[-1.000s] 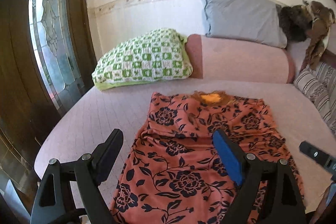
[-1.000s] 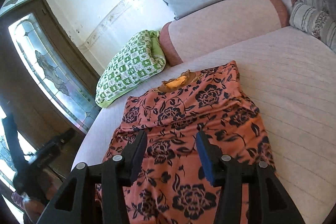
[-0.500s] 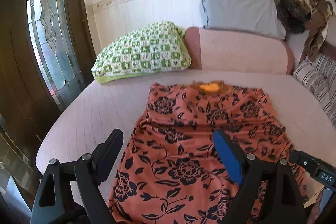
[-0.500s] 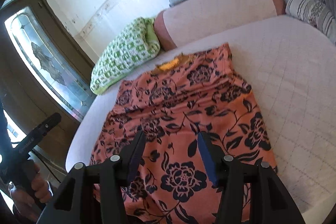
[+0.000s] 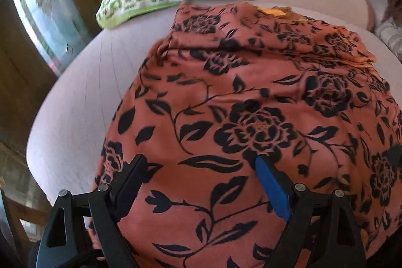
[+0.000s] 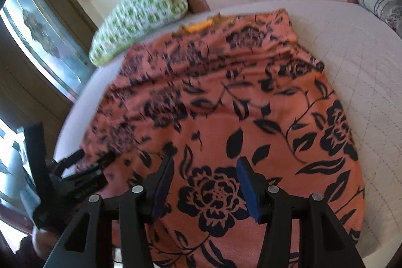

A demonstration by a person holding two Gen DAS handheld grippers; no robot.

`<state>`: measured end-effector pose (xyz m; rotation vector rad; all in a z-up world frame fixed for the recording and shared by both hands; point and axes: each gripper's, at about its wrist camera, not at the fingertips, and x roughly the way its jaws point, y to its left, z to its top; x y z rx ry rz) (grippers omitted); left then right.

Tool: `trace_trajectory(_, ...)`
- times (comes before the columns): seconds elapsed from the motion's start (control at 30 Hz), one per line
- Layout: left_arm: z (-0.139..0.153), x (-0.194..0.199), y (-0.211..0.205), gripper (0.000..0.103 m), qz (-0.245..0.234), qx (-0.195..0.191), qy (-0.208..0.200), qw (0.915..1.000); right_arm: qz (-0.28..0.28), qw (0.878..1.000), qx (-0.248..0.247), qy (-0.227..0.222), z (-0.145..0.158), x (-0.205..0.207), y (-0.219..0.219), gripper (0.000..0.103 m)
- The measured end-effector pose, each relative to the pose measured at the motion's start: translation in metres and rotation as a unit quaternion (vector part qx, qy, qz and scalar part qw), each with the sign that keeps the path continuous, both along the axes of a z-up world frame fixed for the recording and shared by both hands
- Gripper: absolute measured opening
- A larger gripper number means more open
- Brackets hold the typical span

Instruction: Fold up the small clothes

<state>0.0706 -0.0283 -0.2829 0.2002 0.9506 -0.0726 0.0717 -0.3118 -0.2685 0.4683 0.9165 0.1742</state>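
Both claws, L gripper (image 5: 198, 167) & R gripper (image 6: 206, 165), dropped toward floral dress (image 5: 251, 104) hem at 6 o'clock; jaws apart, nothing clamped; hem grab pending.

We hold the left gripper (image 5: 201, 175) tilted downward with its jaws spread wide and nothing clamped between the pads. We hold the right gripper (image 6: 204, 173) at a similar downward tilt, jaws about half open, pads free. In the right wrist view, the left gripper (image 6: 93, 162) appears at lower left.
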Motion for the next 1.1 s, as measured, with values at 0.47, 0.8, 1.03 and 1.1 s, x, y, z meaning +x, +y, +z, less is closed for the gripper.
trace_trajectory(0.47,0.06,-0.008,0.028,0.088,0.015,-0.052,-0.091,0.9944,-0.021,0.999,0.025,-0.036,0.011,-0.001,-0.004,0.057)
trace_trajectory(0.8,0.064,-0.007,0.036,0.088,0.011,-0.062,-0.09,0.994,-0.017,0.998,0.015,-0.058,0.022,0.003,0.01,0.057)
trace_trajectory(1.03,0.061,-0.019,0.004,0.088,-0.05,-0.063,-0.079,0.9936,-0.036,0.998,0.018,-0.054,0.018,-0.001,-0.001,0.057)
trace_trajectory(1.1,0.061,-0.021,-0.006,0.088,-0.063,-0.062,-0.077,0.9931,-0.045,0.997,0.024,-0.051,0.016,-0.002,-0.008,0.057)
